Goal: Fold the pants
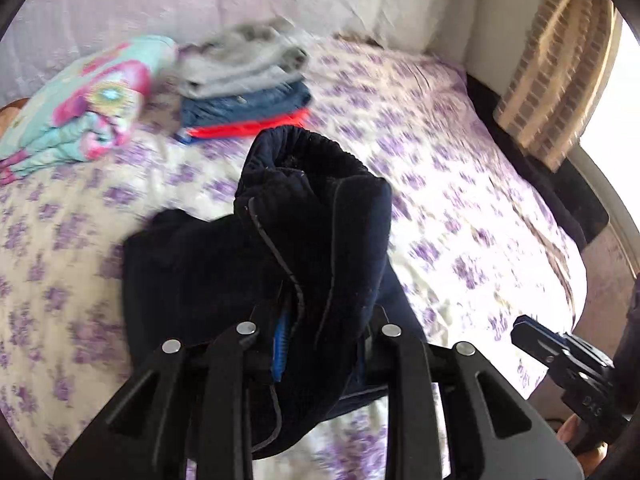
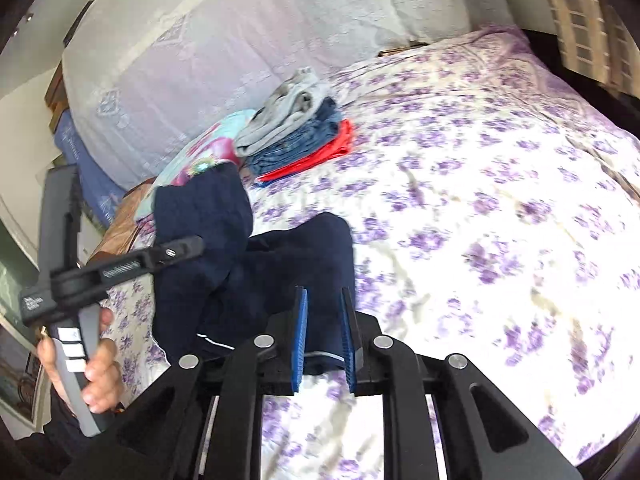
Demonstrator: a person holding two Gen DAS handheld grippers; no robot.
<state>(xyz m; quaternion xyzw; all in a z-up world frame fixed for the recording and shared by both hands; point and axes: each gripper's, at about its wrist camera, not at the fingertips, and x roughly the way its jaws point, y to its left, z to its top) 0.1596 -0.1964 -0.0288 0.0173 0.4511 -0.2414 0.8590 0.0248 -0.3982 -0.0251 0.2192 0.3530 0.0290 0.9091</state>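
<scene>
The dark navy pants (image 1: pixel 316 232) hang bunched from my left gripper (image 1: pixel 320 320), which is shut on them; the cloth hides its fingers and the waistband stands up above it. The rest of the pants (image 2: pixel 288 264) lies on the bed near its front left edge. My right gripper (image 2: pixel 325 340) is open, its blue pads (image 2: pixel 301 336) on either side of a pant edge with a light stripe, not clamped. The left gripper (image 2: pixel 176 252) shows in the right wrist view at left, holding the lifted cloth. The right gripper (image 1: pixel 560 356) shows at the lower right of the left wrist view.
A bed with a purple-flowered sheet (image 2: pixel 480 220). A stack of folded clothes, grey, blue and red, (image 1: pixel 244 88) lies near the pillows. A folded turquoise-and-pink blanket (image 1: pixel 80 108) lies left of it. White pillows (image 2: pixel 240 40) at the head. A curtain (image 1: pixel 560 60) at right.
</scene>
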